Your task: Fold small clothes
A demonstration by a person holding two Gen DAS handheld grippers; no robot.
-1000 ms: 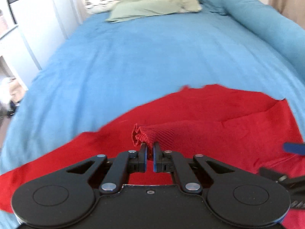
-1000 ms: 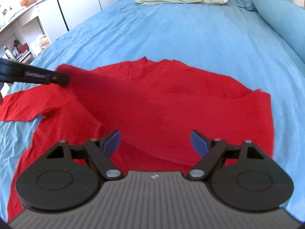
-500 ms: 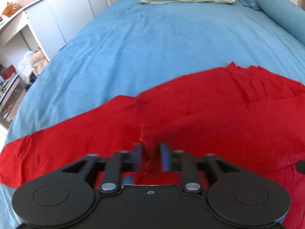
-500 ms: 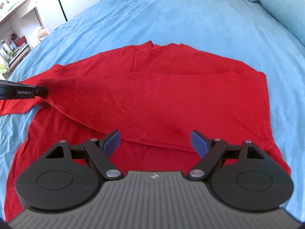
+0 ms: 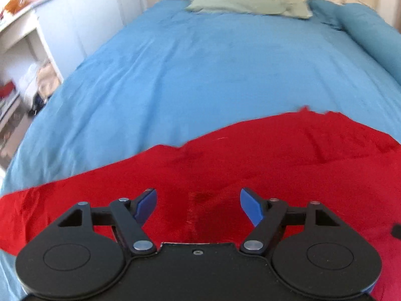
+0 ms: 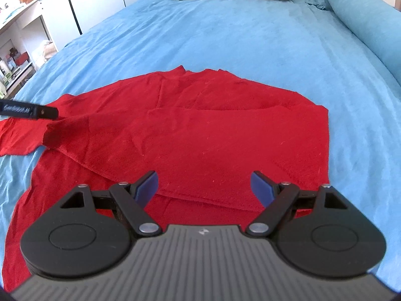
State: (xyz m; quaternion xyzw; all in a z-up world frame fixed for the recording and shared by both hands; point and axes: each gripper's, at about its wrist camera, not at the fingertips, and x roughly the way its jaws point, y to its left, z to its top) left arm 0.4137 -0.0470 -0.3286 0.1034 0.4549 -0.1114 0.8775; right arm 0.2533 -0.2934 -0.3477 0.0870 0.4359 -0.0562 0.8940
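Tongs on the left (image 5: pixel 198 204) are opening over the red shirt (image 6: pixel 200 130); right tongs (image 6: pixel 204 185) gape wide, holding nothing.

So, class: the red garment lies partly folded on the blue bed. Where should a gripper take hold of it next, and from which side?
A judgement: grip the red garment at its sleeve, which lies flat past the folded edge at the left. Come from the left with the left gripper, whose jaws are opening with nothing between them.
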